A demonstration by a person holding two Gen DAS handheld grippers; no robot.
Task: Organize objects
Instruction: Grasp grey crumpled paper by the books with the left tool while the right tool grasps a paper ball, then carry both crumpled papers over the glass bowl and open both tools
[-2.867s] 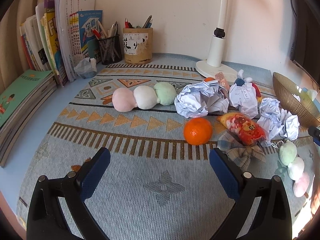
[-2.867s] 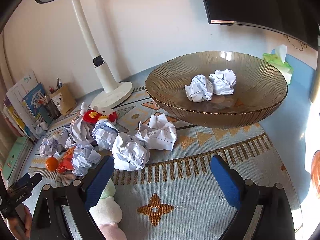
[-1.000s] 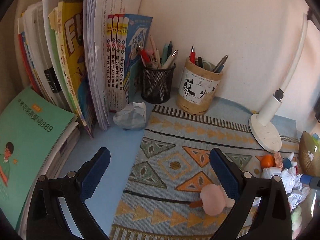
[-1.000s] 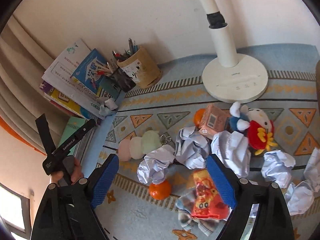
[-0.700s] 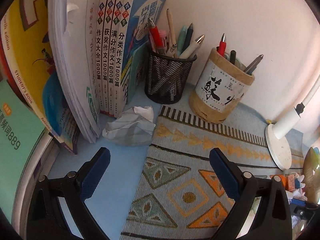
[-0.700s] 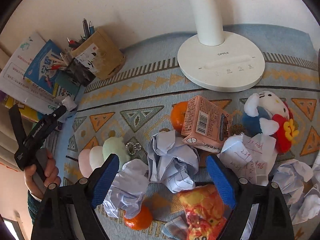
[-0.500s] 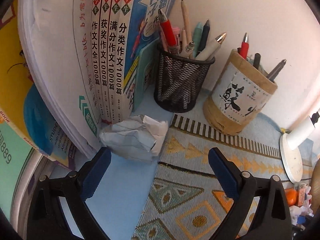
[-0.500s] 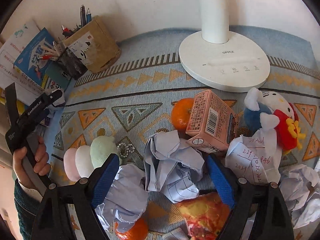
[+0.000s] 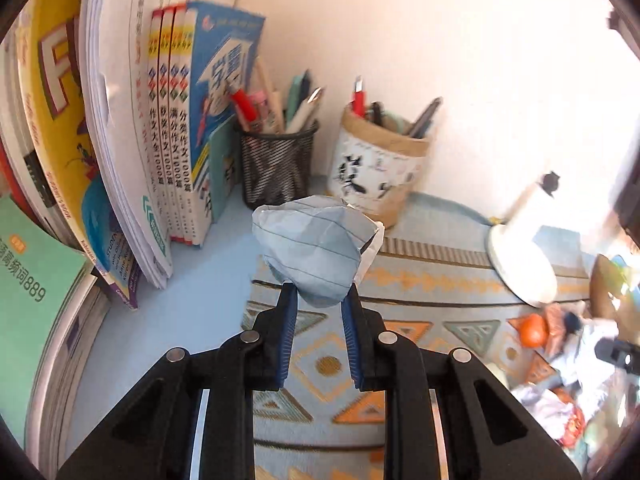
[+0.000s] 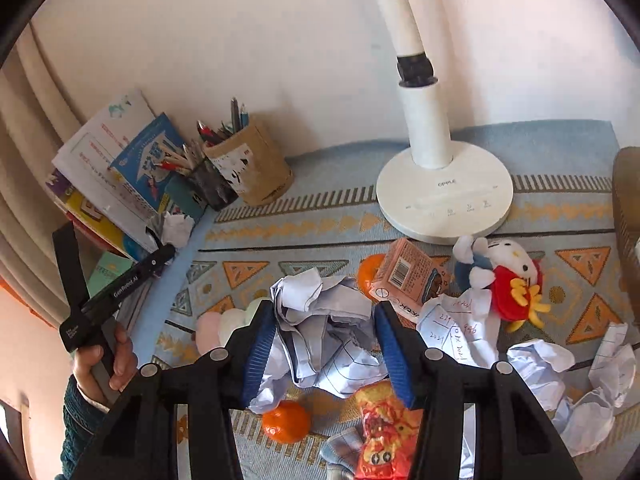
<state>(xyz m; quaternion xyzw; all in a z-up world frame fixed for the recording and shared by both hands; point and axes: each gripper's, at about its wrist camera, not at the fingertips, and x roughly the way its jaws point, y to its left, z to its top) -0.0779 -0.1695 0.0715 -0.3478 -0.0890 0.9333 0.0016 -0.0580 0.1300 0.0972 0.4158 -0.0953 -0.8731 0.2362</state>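
Where once apart, gripper [image 9: 319,300] on paper ball [image 9: 316,248].

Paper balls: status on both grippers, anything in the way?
Left gripper shut on one paper ball by the books. Right gripper closing around another paper ball. Crowding it: orange, snack packet.

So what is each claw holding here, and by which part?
Left claw: shut on a crumpled paper ball, pinched at its lower end. Right claw: closing around another paper wad, pads at its sides.
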